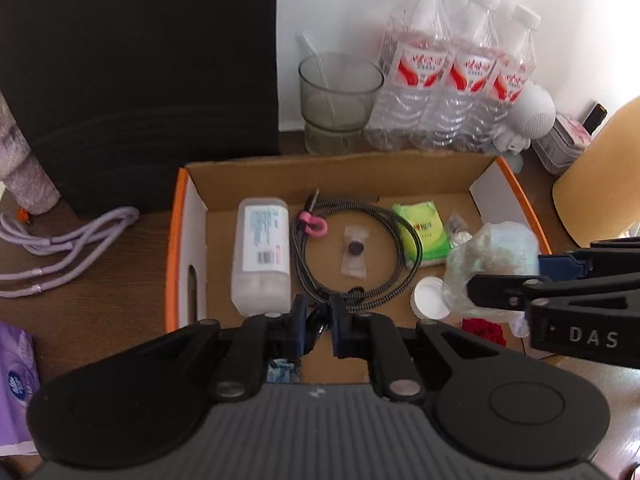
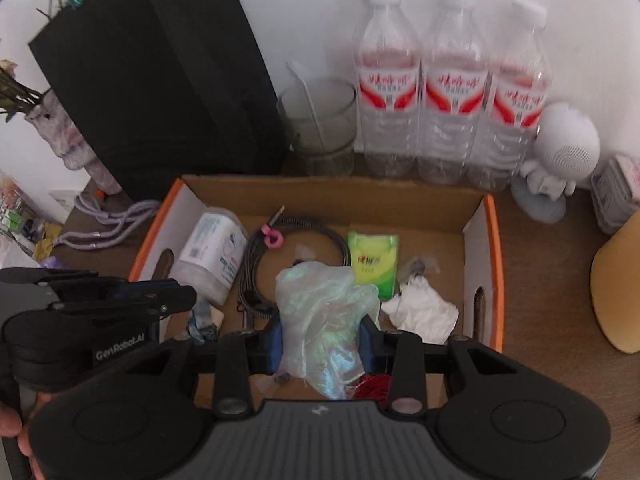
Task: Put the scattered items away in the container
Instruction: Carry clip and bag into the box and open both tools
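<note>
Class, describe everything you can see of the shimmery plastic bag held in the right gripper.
The plastic bag is thin, translucent film with a pearly green-blue sheen, crumpled into a loose bundle. The right gripper is shut on it, blue pads pressing both sides, holding it over the cardboard box. Its top bulges above the pads and a tail hangs below. What it holds, if anything, cannot be told.

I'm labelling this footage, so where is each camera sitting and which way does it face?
Left wrist: on the left gripper, angled down into the orange-edged cardboard box; right gripper enters at right.
Right wrist: on the right gripper, shut on an iridescent plastic bag above that box; left gripper and a hand show.
Shared: box, three clear water bottles.
</note>
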{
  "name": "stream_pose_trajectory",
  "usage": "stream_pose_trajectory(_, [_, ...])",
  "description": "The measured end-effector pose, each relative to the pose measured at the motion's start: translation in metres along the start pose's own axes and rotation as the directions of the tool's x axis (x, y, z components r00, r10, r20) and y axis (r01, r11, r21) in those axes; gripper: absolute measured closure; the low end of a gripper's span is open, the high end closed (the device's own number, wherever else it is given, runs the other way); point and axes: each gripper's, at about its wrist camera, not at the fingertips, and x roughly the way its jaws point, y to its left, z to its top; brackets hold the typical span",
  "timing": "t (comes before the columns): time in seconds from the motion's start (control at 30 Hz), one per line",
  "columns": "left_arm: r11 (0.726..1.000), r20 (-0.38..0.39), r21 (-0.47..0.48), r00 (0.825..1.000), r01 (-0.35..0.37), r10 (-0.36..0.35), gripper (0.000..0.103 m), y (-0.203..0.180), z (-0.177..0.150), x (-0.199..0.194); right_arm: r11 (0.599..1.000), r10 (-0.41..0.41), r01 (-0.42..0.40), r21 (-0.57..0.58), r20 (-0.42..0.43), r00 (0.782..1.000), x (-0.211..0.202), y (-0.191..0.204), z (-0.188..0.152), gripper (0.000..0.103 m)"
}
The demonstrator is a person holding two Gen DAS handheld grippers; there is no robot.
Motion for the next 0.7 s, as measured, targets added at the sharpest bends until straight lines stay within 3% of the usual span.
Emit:
stream_pose_trajectory(0.07, [1.0,-0.055,0.004,0.998,0.018,-0.018,0.091,-0.007,-0.004,0.017,1.0,-0.007,0.005,-0.024,-0.074,0.997,0.018,0.005,0.0,0.068])
stream_pose_trajectory(0.27, [1.0,-0.153,-0.024,0.988,-0.021,0.017,0.09,-0.009,-0.022,0.062,0.998,-0.055,0.05,-0.033,-0.203,0.978,0.065,0.006,-0.011,0.069])
stream_pose_trajectory(0.37, [0.999,-0.157,-0.038,0.988,-0.013,0.007,0.089,-0.006,-0.028,0.069,0.998,-0.051,0.044,-0.036,-0.215,0.975,0.071,0.005,-0.016,0.068])
stream_pose_trajectory(0.5, [0.998,-0.171,-0.053,0.985,-0.028,0.018,0.085,-0.002,-0.025,0.066,0.999,-0.042,0.039,-0.017,-0.224,0.974,0.072,0.003,-0.017,0.059])
stream_pose_trajectory(0.63, [0.999,-0.156,-0.028,0.987,-0.032,0.027,0.054,0.005,-0.017,0.038,0.997,-0.078,0.072,-0.037,-0.197,0.977,0.055,0.004,-0.014,0.044])
stream_pose_trajectory(0.7, [0.999,-0.128,-0.04,0.992,-0.02,0.014,0.045,0.011,-0.011,0.016,0.997,-0.078,0.075,-0.03,-0.156,0.985,0.032,0.005,-0.01,0.036])
